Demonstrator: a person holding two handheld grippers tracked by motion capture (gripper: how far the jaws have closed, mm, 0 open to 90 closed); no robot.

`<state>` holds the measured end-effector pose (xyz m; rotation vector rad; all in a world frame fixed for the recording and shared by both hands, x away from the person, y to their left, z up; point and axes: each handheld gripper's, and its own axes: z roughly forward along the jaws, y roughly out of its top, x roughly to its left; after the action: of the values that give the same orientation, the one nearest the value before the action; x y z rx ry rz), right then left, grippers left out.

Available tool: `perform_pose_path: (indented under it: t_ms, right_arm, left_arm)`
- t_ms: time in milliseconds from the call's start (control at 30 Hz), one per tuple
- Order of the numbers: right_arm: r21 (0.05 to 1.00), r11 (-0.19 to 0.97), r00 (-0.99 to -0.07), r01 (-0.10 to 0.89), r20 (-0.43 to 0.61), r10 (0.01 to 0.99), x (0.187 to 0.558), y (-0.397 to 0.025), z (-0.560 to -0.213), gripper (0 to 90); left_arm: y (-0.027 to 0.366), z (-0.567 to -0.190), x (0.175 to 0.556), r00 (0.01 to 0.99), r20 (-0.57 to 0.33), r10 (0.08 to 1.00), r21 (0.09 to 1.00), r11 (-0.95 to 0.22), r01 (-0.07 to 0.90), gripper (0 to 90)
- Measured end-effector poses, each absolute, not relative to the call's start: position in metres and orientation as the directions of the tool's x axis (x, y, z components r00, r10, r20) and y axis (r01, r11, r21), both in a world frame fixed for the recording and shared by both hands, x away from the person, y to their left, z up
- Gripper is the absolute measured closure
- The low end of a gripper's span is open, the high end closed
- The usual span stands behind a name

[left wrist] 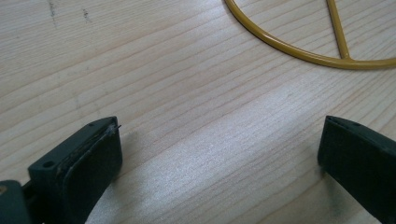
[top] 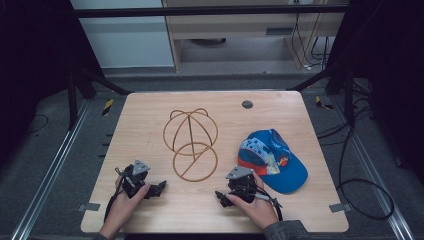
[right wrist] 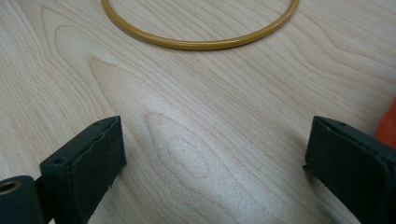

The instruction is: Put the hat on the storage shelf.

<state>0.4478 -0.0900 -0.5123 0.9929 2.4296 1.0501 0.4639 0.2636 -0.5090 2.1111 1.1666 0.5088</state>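
Pale wood tabletop (top: 150, 107) on dark carpet carries our work. Near its front edge toward the left, our left gripper (top: 159, 188) rests with jaws apart and empty; the wire hat stand (top: 190, 144) sits at the middle, the right gripper (top: 220, 196) at the front edge with jaws likewise wide and empty, and the blue cap (top: 272, 161) lies toward the right edge, just beside that hand. We judge the light stand could skid or tip if a jaw nudges its base ring. The high view shows stand and cap whole; the left gripper view adds the ring's spoke (left wrist: 338, 30), the right gripper view an orange sliver (right wrist: 386, 128) of cap.
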Motion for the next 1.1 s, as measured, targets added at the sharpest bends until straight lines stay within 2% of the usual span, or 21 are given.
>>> perform_pose_path:
  t_ms: [333,400,600,867,1100]
  right_arm:
    - [0.731,0.484,-0.702,0.482,-0.009,0.712,0.446,-0.091,-0.512,5.1]
    - [0.726,0.490,-0.706,0.483,-0.009,0.709,0.445,-0.091,-0.511,7.3]
    - [0.689,0.534,-0.720,0.491,-0.025,0.694,0.440,-0.099,-0.489,8.3]
    - [0.665,0.551,-0.704,0.503,-0.054,0.708,0.439,-0.147,-0.451,9.2]
    - [0.645,0.543,-0.670,0.538,-0.064,0.740,0.443,-0.191,-0.442,12.4]
  left_arm:
    - [0.264,-0.509,0.464,0.525,0.020,0.851,0.710,-0.382,0.592,0.0]
    - [0.264,-0.509,0.464,0.527,0.022,0.849,0.708,-0.386,0.592,0.0]
    - [0.264,-0.509,0.463,0.530,0.022,0.848,0.707,-0.388,0.591,0.0]
    - [0.264,-0.509,0.463,0.530,0.022,0.848,0.707,-0.388,0.591,0.0]
    - [0.264,-0.509,0.463,0.530,0.022,0.848,0.707,-0.388,0.591,0.0]
